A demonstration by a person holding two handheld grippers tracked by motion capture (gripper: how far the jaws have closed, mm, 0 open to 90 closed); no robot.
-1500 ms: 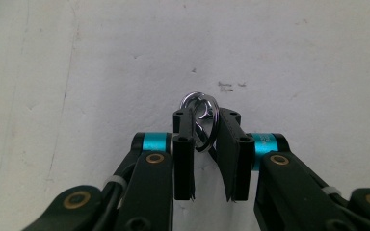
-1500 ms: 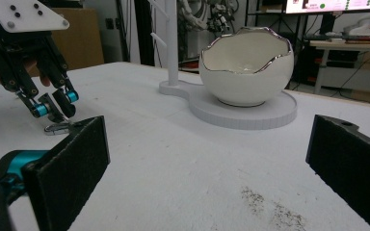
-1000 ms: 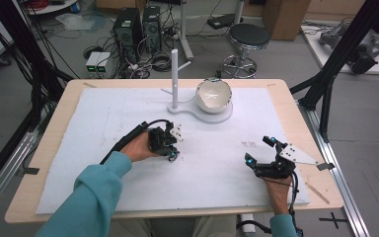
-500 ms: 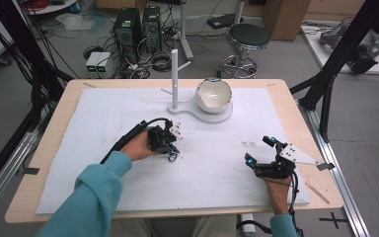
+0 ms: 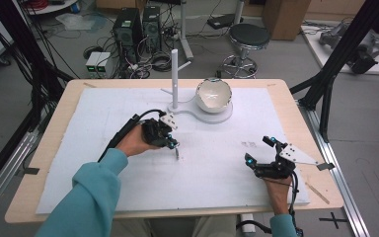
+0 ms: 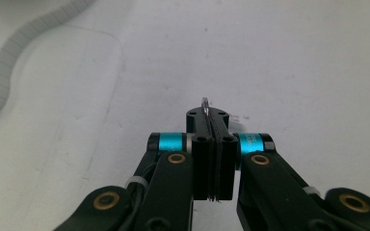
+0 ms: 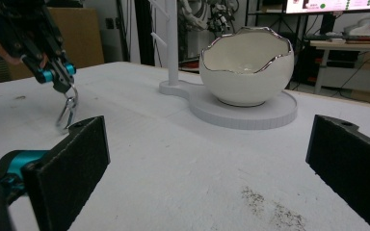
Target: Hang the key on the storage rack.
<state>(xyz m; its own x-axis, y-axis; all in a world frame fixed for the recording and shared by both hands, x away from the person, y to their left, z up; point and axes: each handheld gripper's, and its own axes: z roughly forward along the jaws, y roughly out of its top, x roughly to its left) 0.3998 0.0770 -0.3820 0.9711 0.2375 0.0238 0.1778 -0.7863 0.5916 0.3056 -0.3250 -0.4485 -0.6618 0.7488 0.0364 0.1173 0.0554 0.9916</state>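
Pinching a small silvery metal clip (image 5: pixel 176 152), the left claw (image 5: pixel 173 144) points down at the white mat (image 5: pixel 103 148) a little left of the desk's (image 5: pixel 49 148) middle. In the left gripper view its two black jaws are pressed together with the thin rim of the metal piece sticking out between the tips (image 6: pixel 205 103). In the right gripper view the clip (image 7: pixel 67 111) hangs from that claw (image 7: pixel 61 83), its lower end at or just above the mat; whether it touches I cannot tell.

The right claw (image 5: pixel 259 154) rests near the right near corner of the mat, its jaws spread wide with nothing between them, and the two black pads (image 7: pixel 72 163) frame bare mat in its own view.

Toward the far side of the desk, right of centre, sits a white stand (image 5: pixel 197 109) with a flat base and an upright post (image 5: pixel 174 79). A white eggshell-shaped bowl (image 5: pixel 214 95) with a jagged silver rim sits on the round part of that base, just right of the post. The clip is well apart from the stand, nearer the person. A teal sleeve (image 5: pixel 94 197) covers the left forearm, which comes in from the near left.
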